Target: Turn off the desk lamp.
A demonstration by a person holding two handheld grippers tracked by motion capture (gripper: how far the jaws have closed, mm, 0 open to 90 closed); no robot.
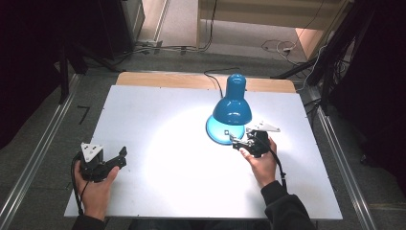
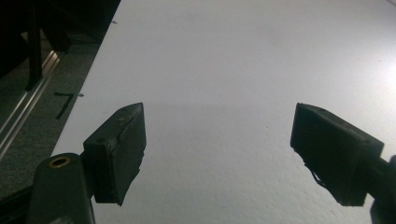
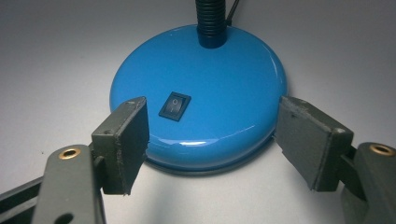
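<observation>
your right gripper (image 3: 212,149) stands open, empty — the lamp (image 3: 201,93) switch (image 3: 175,106) lies just ahead, left of centre between its fingers.

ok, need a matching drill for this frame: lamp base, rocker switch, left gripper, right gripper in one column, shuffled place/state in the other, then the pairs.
Things:
1. lamp base
2. rocker switch
3. left gripper
4. right gripper

Place or state:
A. black, set in the top of the blue disc
B. open over bare white table, near its left edge
C. glossy blue, round, flat on the table
D. open at the near edge of the base, a jaw at each side, not touching it

Pairs: 1-C, 2-A, 3-B, 4-D
</observation>
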